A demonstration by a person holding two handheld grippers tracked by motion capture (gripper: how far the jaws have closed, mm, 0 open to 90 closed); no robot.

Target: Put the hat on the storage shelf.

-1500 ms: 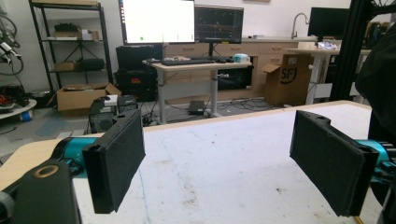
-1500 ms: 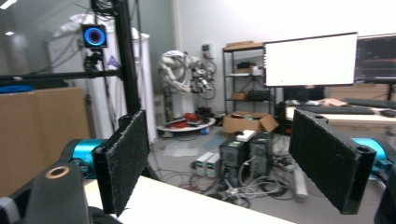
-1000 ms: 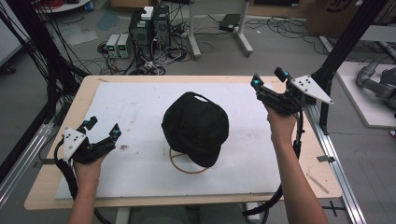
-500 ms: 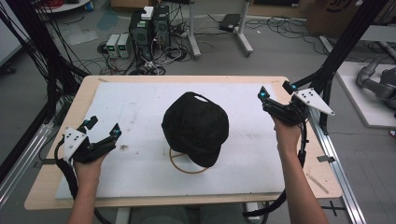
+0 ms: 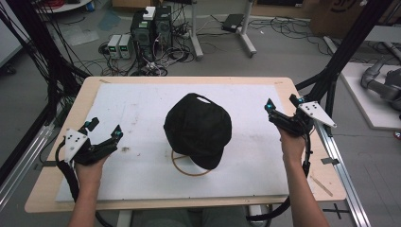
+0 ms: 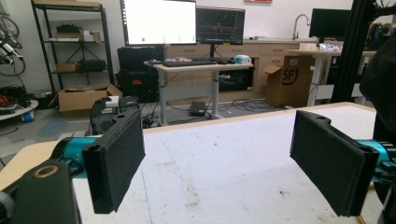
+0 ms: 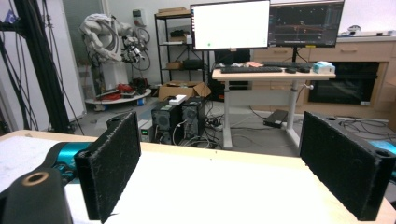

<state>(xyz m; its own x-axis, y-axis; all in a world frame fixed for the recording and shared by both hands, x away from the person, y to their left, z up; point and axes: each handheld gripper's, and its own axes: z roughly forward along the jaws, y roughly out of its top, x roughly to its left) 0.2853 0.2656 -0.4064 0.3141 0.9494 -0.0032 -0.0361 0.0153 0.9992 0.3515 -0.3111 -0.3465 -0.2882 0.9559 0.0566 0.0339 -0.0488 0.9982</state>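
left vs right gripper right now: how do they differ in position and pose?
The left gripper sits near the table's left front, well off the black cap; the right gripper sits farther back by the right edge. The left's grey plate lies on its outer left side, the right's plate on its outer right. Both are open, holding nothing, clear of the cap.

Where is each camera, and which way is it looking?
High view: sits above the person's side, looking forward and down on the table and black cap; both forearms and tongs show, left tongs, right tongs.
Left gripper view: rides the left tongs, looking across the table toward the room's desk; open jaws show.
Right gripper view: rides the right tongs, facing the same desk; open jaws show.
Both gripper views share desk and monitors.
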